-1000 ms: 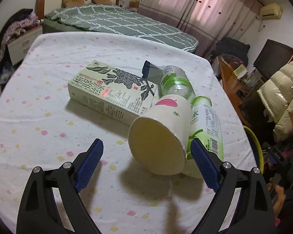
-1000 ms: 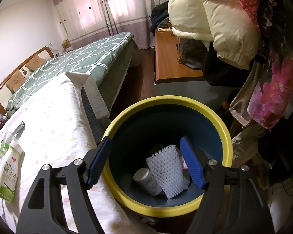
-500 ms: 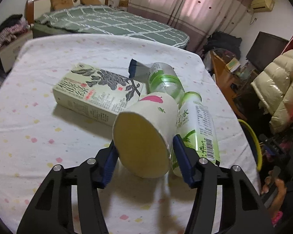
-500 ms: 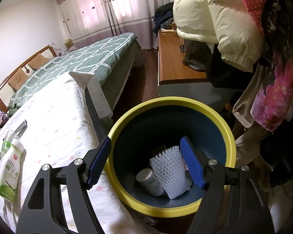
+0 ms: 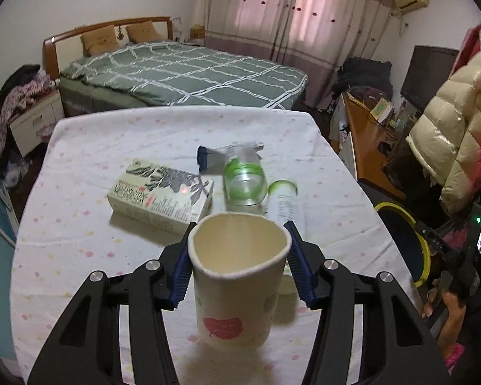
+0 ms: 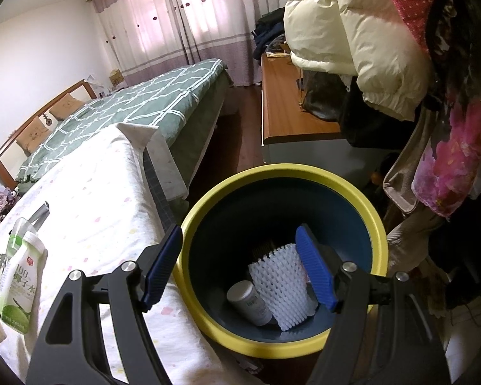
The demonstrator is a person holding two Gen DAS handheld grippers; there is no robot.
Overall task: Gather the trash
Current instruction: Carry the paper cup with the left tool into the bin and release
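The paper cup (image 5: 237,276) is upright, clamped by the left gripper (image 5: 239,268), whose jaws have just closed on it, above the table's (image 5: 80,256) near edge. Right gripper (image 6: 240,266) jaws stand open and empty over the bin (image 6: 362,211).

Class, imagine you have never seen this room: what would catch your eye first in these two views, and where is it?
First, the paper cup with a red leaf print, gripped near its rim by the left gripper and upright above the spotted tablecloth. Next, the yellow-rimmed bin under the open right gripper, beside the table, with a white foam net and a small bottle inside. Behind the cup lie a carton and two bottles.
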